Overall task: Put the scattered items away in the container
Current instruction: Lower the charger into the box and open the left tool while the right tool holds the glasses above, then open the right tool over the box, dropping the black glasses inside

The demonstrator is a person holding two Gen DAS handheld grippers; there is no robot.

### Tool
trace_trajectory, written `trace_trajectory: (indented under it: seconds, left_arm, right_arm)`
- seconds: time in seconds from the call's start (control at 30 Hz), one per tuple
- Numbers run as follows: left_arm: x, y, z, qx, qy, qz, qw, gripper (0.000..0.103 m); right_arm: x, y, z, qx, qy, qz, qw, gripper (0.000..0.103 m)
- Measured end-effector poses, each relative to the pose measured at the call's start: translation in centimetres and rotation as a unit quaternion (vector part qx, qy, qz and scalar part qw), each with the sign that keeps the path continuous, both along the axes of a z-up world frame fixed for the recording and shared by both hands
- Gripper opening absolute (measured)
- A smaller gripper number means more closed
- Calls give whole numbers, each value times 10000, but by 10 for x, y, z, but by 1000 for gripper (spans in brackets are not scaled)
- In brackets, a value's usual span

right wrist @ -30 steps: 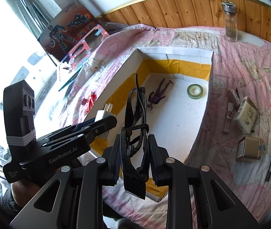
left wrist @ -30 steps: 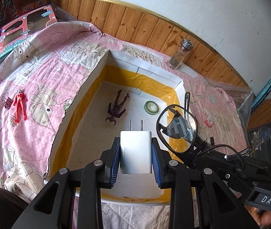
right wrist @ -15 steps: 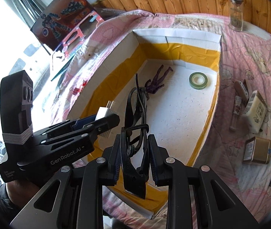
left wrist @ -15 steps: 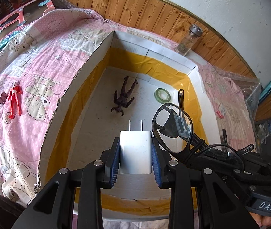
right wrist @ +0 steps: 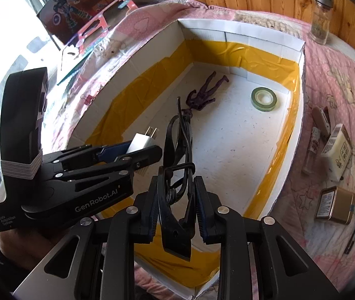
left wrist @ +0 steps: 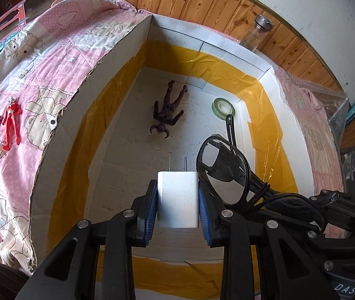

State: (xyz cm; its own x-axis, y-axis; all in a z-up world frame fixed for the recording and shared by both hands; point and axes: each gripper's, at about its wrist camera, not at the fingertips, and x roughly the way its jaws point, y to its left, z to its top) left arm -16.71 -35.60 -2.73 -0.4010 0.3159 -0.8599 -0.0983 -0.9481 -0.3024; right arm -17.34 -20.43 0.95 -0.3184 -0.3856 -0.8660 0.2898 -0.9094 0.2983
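Cardboard box (right wrist: 300, 57) open-topped on bed quilt (left wrist: 27, 80), ready to receive items. Left tool (left wrist: 178, 195) over box interior, clamped on white charger (left wrist: 178, 196), prongs forward, likely for release. Right tool (right wrist: 176, 200) alongside, pinching black glasses (right wrist: 180, 155) folded, lenses clear of pads.

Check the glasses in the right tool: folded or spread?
Folded. The glasses sit between the right tool's pads with the arms lying against the lenses.

Pink quilted bed (right wrist: 332, 80) carries box (right wrist: 237, 35), jar (right wrist: 321, 12).
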Motion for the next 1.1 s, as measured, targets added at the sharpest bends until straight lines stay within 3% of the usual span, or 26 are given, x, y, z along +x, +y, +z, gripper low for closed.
trace_trajectory:
  seconds: [0.57,0.73,1.1]
  left_arm:
    - [-4,-2,-3,-98,-18,92,9999,32]
    - [-4,-4,-2,-71,-28,158,9998,40]
    - [2,-12,6,4,12,306,9995,41]
  right_arm:
    - [2,-6,-2,201,13,85,9998,28]
    - [2,2,-3,99,-57,-50,9999,31]
    - [12,11,3,-68,-47,-206,9998,32]
